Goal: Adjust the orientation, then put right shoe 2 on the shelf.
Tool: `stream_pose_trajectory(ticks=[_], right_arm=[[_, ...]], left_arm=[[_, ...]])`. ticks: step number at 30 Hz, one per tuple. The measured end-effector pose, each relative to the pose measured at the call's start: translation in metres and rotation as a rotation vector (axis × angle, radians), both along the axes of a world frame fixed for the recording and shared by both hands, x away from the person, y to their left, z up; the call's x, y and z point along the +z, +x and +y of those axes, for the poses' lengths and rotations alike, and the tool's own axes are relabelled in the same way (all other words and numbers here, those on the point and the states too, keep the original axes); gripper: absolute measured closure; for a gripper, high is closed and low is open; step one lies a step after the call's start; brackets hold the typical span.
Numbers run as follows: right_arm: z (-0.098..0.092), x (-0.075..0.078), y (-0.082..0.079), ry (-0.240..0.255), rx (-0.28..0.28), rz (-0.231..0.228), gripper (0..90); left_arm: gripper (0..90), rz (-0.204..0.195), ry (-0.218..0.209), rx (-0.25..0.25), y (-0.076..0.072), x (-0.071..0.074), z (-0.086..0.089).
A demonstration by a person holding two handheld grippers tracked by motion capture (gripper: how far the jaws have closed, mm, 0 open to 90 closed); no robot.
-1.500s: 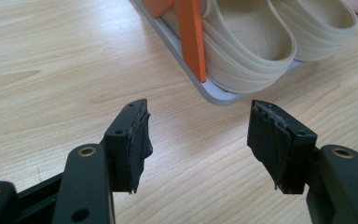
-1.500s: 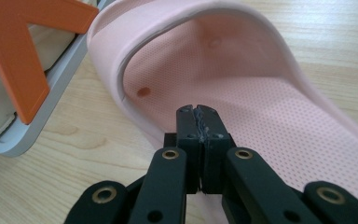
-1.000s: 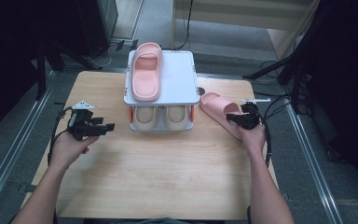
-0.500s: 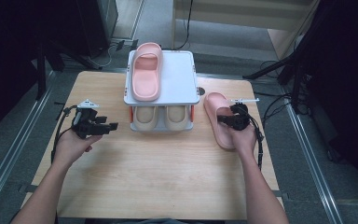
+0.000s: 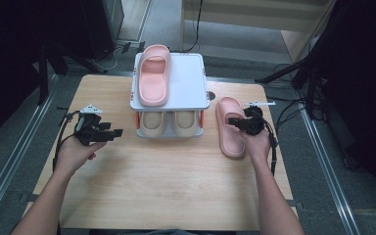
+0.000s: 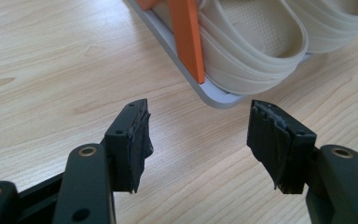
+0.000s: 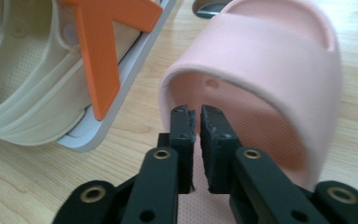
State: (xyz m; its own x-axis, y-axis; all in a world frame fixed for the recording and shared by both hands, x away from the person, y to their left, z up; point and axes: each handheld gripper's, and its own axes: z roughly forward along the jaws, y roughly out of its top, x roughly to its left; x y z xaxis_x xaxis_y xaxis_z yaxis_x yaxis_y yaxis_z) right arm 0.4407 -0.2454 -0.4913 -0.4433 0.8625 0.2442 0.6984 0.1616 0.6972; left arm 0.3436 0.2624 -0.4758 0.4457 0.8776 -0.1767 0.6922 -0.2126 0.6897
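Pink slipper: smooth moulded foam, rounded strap — flat on table, right of grey shoe rack.
Right claw: nearly closed inside the slipper's opening, gripping nothing.
Left claw: wide apart, empty — above pale wood grain.

pink slippers, cream slippers, grey rack with orange struts

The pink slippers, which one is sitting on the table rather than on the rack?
The pink slipper right of the shoe rack, at the right gripper. The other pink slipper lies on the rack's top shelf.
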Motion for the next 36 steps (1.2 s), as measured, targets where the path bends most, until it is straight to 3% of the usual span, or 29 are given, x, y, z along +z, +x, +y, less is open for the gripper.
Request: stream_pose_trajectory(ticks=[7, 13, 16, 21, 28, 36], right_arm=[[-0.009, 0.003, -0.005, 0.004, -0.009, -0.014, 79.4], [-0.014, 0.004, -0.013, -0.021, -0.002, -0.035, 72.5], [-0.020, 0.004, -0.017, -0.022, -0.015, -0.051, 64.9], [-0.031, 0.001, -0.019, -0.021, -0.055, -0.049, 62.4], [-0.042, -0.007, -0.011, -0.015, -0.083, -0.041, 52.9], [-0.041, -0.020, 0.011, -0.037, -0.102, 0.007, 52.1]], left_arm=[[39.2, 0.007, -0.005, -0.001, 0.005, -0.002, 0.000], [39.3, 0.012, -0.020, 0.005, 0.013, -0.003, -0.001], [39.2, 0.014, -0.015, -0.002, 0.014, -0.004, -0.003], [39.3, 0.014, -0.010, -0.003, 0.015, -0.004, -0.003], [39.0, 0.018, -0.019, 0.015, 0.010, -0.003, 0.000], [38.9, 0.024, -0.035, 0.057, -0.004, -0.005, 0.012]])
